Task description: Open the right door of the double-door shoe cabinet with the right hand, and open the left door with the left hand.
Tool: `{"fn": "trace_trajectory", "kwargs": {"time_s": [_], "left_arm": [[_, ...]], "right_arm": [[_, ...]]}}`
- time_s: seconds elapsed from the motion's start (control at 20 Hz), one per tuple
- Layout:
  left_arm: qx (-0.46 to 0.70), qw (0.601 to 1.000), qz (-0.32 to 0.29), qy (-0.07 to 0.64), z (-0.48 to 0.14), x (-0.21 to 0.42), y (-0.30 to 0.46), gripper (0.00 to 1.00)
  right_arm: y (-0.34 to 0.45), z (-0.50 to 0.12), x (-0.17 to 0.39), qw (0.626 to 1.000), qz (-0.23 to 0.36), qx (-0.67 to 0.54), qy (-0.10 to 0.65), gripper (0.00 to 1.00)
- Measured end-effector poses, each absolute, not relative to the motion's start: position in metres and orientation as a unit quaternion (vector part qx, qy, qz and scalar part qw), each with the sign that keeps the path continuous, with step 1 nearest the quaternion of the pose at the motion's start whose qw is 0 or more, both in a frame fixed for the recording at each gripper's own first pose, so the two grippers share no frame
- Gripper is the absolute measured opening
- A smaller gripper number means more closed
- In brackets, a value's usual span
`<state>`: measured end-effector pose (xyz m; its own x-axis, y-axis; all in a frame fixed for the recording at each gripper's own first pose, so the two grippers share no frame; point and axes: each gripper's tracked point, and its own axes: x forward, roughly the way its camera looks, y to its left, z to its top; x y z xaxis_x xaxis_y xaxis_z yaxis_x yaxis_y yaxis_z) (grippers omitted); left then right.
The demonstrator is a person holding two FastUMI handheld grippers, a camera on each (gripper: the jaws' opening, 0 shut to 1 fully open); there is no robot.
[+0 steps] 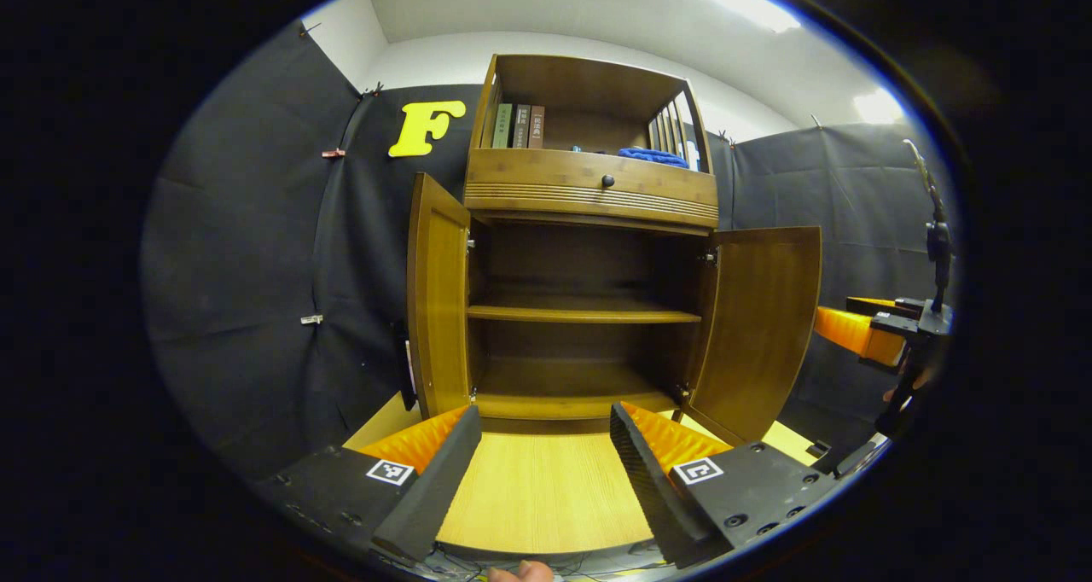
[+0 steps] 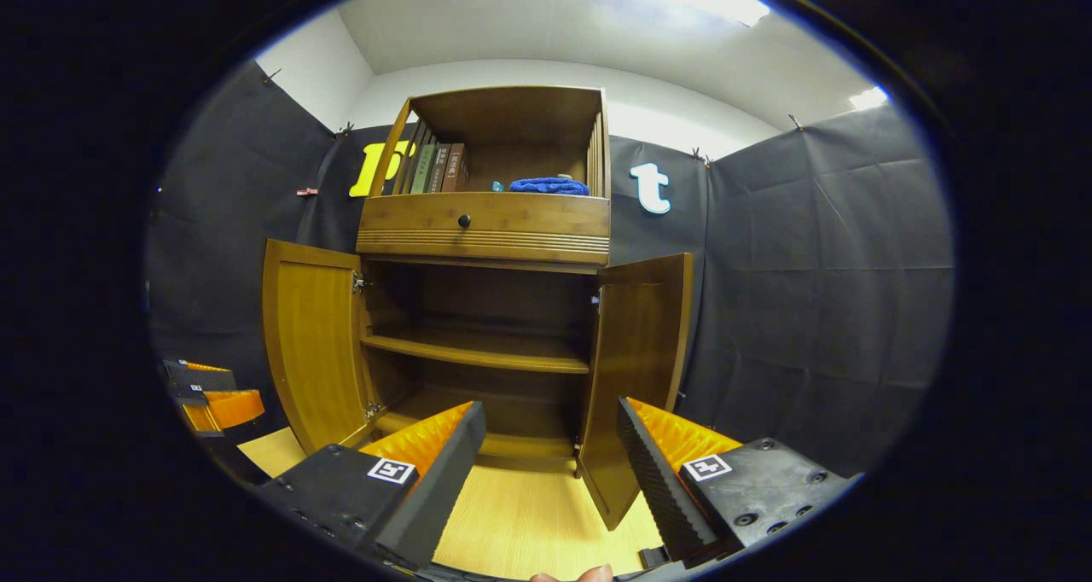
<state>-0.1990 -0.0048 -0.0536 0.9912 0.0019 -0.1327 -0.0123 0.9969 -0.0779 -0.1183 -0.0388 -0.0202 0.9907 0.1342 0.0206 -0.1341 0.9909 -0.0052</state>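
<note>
Shoe cabinet [image 1: 589, 198]: standing on a pale wooden floor [image 1: 542, 488] against the black booth wall, facing both cameras.

Left door [image 1: 437, 305]: standing swung out wide on its hinges, its inner face showing in the right gripper view [image 2: 309, 343].

Right door [image 1: 759, 326]: likewise standing open, swung outward; in the right gripper view [image 2: 636, 369] it is angling toward the camera, just beyond the near fingers.

Interior: one shelf [image 1: 580, 313] is crossing the middle of the open compartment; nothing is showing on it or on the bottom board.

Drawer [image 1: 593, 185]: sitting closed above the doors, with a dark round knob [image 1: 607, 180].

Top compartment: books [image 1: 519, 126] are standing upright at its left side; a blue cloth [image 1: 653, 156] is lying toward its right.

Left gripper [image 1: 546, 433]: hovering low in front of the cabinet, fingers spread wide, holding nothing, clear of both doors.

Right gripper [image 2: 550, 428]: hovering before the open compartment, fingers spread wide, gripping nothing; it is also appearing at the right edge of the left gripper view [image 1: 870, 330], out beyond the right door.
</note>
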Motion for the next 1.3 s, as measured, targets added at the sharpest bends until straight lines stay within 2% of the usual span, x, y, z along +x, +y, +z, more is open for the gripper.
{"fn": "trace_trajectory", "kwargs": {"time_s": [0.1,0.2,0.3,0.4,0.6,0.65,0.75,1.1,1.3], "left_arm": [[-0.035,0.997,0.006,0.063,-0.051,-0.2,-0.004,0.95],[-0.03,0.998,0.005,0.061,-0.05,-0.199,-0.005,0.95],[-0.025,0.998,0.003,0.06,-0.049,-0.198,-0.008,0.94],[-0.023,0.998,0.004,0.057,-0.048,-0.197,-0.008,0.94],[-0.021,0.998,0.012,0.052,-0.044,-0.196,-0.009,0.94],[-0.016,0.998,0.016,0.05,-0.042,-0.197,-0.008,0.97],[-0.003,0.999,0.025,0.043,-0.04,-0.2,-0.005,0.92],[-0.022,0.998,0.029,0.057,-0.056,-0.22,0.004,0.94],[-0.026,0.997,0.038,0.056,-0.057,-0.24,0.015,0.96]], "right_arm": [[-0.04,-0.019,-0.12,0.998,0.065,0.003,-0.012,1.0],[-0.041,-0.018,-0.122,0.998,0.063,0.002,-0.015,0.95],[-0.041,-0.02,-0.123,0.998,0.063,0.002,-0.013,0.98],[-0.042,-0.018,-0.124,0.998,0.062,0.002,-0.015,0.95],[-0.043,-0.02,-0.124,0.998,0.056,0.003,-0.017,0.98],[-0.041,-0.022,-0.123,0.998,0.056,0.006,-0.015,0.98],[-0.033,-0.028,-0.121,0.998,0.062,0.017,-0.01,0.96],[-0.009,-0.029,-0.102,0.999,0.045,0.026,0.0,1.0],[0.017,-0.019,-0.106,0.998,0.058,0.032,0.001,0.98]]}}
